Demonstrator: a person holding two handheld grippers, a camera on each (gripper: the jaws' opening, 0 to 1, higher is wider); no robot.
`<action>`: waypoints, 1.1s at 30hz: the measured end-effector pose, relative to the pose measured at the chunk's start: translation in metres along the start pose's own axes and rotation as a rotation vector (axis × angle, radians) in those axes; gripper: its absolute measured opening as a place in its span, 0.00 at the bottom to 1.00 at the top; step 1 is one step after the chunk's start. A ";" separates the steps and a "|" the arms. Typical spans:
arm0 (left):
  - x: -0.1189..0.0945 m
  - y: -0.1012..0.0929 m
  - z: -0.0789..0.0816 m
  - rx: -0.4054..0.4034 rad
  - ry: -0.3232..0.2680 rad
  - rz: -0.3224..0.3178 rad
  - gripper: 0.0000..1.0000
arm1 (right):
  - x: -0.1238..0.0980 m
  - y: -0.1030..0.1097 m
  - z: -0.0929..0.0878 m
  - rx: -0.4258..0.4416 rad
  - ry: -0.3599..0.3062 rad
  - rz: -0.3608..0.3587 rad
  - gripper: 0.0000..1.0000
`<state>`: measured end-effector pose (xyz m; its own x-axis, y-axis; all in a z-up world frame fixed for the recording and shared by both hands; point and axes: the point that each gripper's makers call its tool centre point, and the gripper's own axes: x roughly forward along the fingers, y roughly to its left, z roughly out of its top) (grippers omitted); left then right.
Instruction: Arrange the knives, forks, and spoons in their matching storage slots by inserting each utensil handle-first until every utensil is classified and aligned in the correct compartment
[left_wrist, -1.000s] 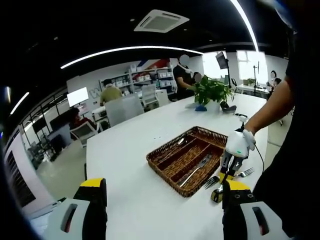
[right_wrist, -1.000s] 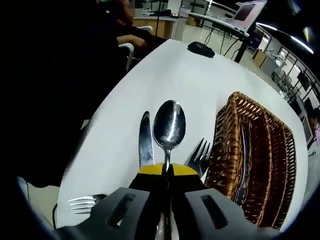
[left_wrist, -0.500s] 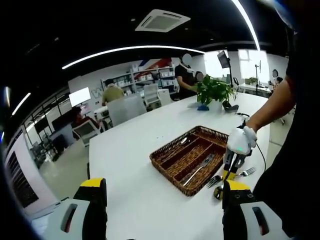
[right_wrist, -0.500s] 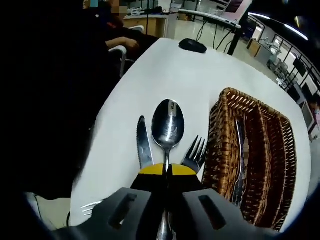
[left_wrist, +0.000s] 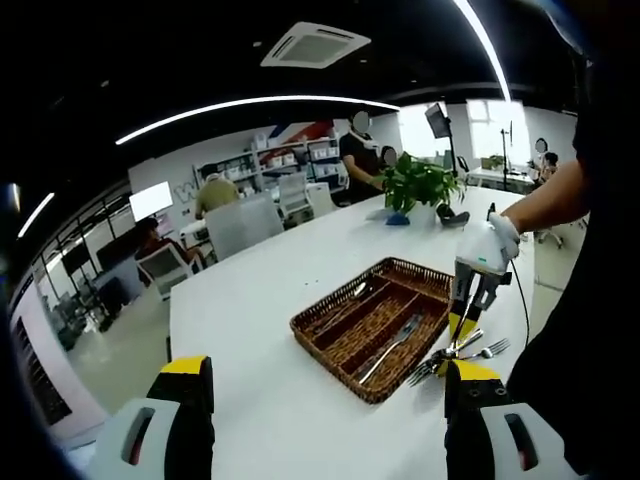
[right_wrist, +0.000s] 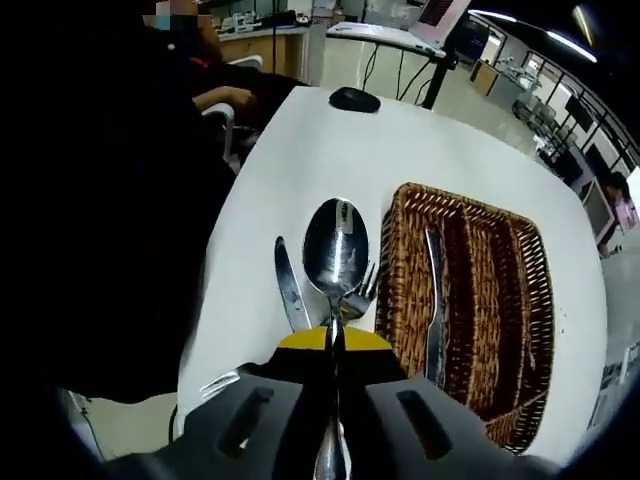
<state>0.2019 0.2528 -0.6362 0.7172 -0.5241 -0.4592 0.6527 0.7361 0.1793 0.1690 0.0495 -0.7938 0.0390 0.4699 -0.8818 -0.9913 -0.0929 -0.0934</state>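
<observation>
Right gripper (right_wrist: 335, 338): jaws pinched on the neck of a spoon (right_wrist: 336, 245), bowl pointing ahead of the tips, handle running back between the jaws. In the left gripper view the same gripper (left_wrist: 466, 325) hangs above the table (left_wrist: 250, 300) with the spoon slanting down from it, just beside the tray's near corner.

Left gripper (left_wrist: 325, 375): jaws wide apart, nothing between them, low over the table's near edge, well apart from the tray (left_wrist: 375, 322).

On the table by the tray's long side: a knife (right_wrist: 291, 295) and a fork (right_wrist: 358, 297) below the spoon; another fork (right_wrist: 222, 383) nearer the table edge. In the tray: a utensil lying along one slot (right_wrist: 433, 320), probably a knife, and one in the far slot (left_wrist: 347, 297), kind unclear.

Step in hand, as I judge it: carrying the spoon to its slot. To do it well, keep the pinch firm. The spoon now leads bowl-first, so it likely needs turning to bring the handle in first. Line it up with the slot's length, lower it flat, and release only once it rests between the dividers, clear of the wicker rim.

Writing: none legible on spoon, tray or grippers.
</observation>
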 end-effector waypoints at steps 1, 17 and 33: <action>0.001 -0.001 0.000 0.000 0.000 -0.002 1.00 | -0.003 0.000 0.001 0.002 0.003 -0.006 0.00; 0.006 -0.014 0.000 -0.029 0.005 -0.041 1.00 | -0.070 -0.017 0.018 0.027 0.004 -0.119 0.00; 0.015 -0.025 0.014 -0.011 0.007 -0.068 1.00 | -0.108 -0.030 0.022 0.021 0.022 -0.154 0.00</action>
<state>0.1999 0.2210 -0.6356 0.6695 -0.5705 -0.4757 0.6973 0.7035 0.1375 0.1915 0.0209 -0.6860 0.1932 0.4574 -0.8680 -0.9758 -0.0030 -0.2187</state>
